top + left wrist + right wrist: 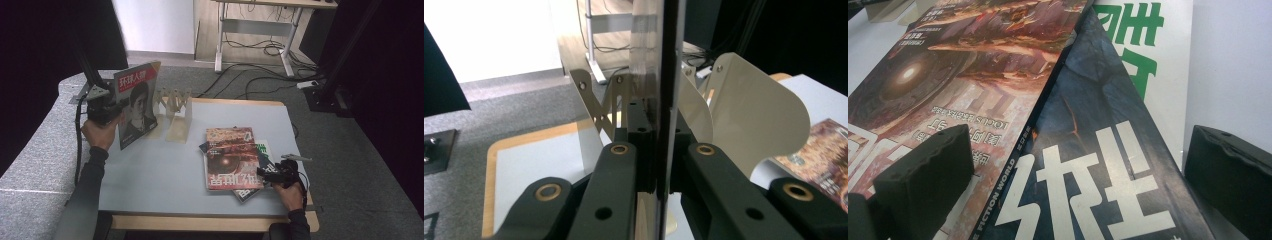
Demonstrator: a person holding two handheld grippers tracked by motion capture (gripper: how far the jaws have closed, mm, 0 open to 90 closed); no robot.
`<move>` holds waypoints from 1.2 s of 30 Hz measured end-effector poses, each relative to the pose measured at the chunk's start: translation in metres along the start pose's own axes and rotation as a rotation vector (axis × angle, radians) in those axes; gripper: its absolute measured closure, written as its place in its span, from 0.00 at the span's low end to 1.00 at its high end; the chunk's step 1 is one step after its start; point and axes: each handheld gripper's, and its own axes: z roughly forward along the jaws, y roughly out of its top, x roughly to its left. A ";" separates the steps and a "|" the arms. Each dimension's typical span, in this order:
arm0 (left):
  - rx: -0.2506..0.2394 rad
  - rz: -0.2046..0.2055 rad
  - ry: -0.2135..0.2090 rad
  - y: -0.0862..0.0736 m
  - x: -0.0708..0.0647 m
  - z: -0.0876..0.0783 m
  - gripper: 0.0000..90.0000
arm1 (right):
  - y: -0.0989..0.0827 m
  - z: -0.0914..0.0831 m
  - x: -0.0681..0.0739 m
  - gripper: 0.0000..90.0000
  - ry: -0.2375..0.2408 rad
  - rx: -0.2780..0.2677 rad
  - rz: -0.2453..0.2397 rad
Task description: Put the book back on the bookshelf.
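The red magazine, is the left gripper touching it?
Touching. The left gripper view shows the left gripper clamped on the magazine, both jaws pressed against its edge.

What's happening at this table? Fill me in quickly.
A person is shelving magazines with two handheld grippers. The left gripper is shut on a red-topped magazine, holding it upright beside the beige folding rack at the back of the table. The right gripper sits open at the near edge of a stack of magazines lying flat, one pad over the top cover, nothing gripped.
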 end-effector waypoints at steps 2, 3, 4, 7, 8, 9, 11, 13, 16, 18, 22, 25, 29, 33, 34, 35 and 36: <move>0.016 0.002 -0.012 -0.001 0.001 -0.002 0.96 | 0.000 0.000 0.000 0.00 0.001 0.000 0.000; 0.029 0.012 -0.016 -0.002 0.001 -0.003 0.96 | 0.000 0.000 0.000 0.00 0.002 0.000 -0.001; 0.036 0.016 -0.016 -0.002 0.001 -0.003 0.95 | 0.000 0.000 0.000 0.00 0.002 0.000 0.000; 0.058 0.024 -0.029 -0.004 0.001 -0.006 0.95 | 0.000 0.000 0.000 0.00 0.003 0.000 -0.001; 0.067 0.026 -0.033 -0.005 0.000 -0.007 0.95 | 0.000 0.000 0.000 0.00 0.003 -0.001 0.000; 0.074 0.031 -0.033 -0.006 0.000 -0.008 0.95 | 0.000 0.000 0.000 0.00 0.003 -0.001 0.000; 0.086 0.037 -0.034 -0.008 -0.001 -0.010 0.94 | 0.000 0.000 0.000 0.00 0.003 -0.001 0.000; 0.092 0.034 -0.038 -0.009 0.000 -0.012 0.94 | 0.000 0.000 0.000 0.00 0.004 -0.002 0.000; 0.107 0.034 -0.046 -0.013 0.002 -0.016 0.94 | 0.000 0.000 0.000 0.00 0.004 -0.002 0.000; 0.116 0.035 -0.050 -0.016 0.003 -0.018 0.94 | 0.000 0.000 0.000 0.00 0.004 -0.002 0.000; 0.137 0.033 -0.051 -0.021 0.004 -0.023 0.94 | 0.000 0.000 -0.001 0.00 0.005 -0.002 0.000; 0.147 0.035 -0.051 -0.024 0.004 -0.026 0.94 | 0.000 0.000 -0.001 0.00 0.006 -0.002 -0.001; 0.127 0.016 -0.059 -0.026 0.006 -0.033 0.91 | 0.000 0.000 -0.001 0.00 0.007 -0.002 -0.001; 0.117 0.009 -0.057 -0.024 0.006 -0.040 0.90 | 0.000 0.000 -0.001 0.00 0.009 -0.002 -0.002; 0.121 0.019 -0.050 -0.024 0.005 -0.041 0.90 | 0.000 0.000 -0.001 0.00 0.009 -0.001 -0.002; 0.124 0.021 -0.048 -0.023 0.005 -0.041 0.89 | 0.000 0.000 -0.001 0.00 0.010 -0.001 -0.002; 0.127 0.020 -0.047 -0.023 0.004 -0.041 0.89 | 0.000 0.000 -0.001 0.00 0.010 -0.002 -0.002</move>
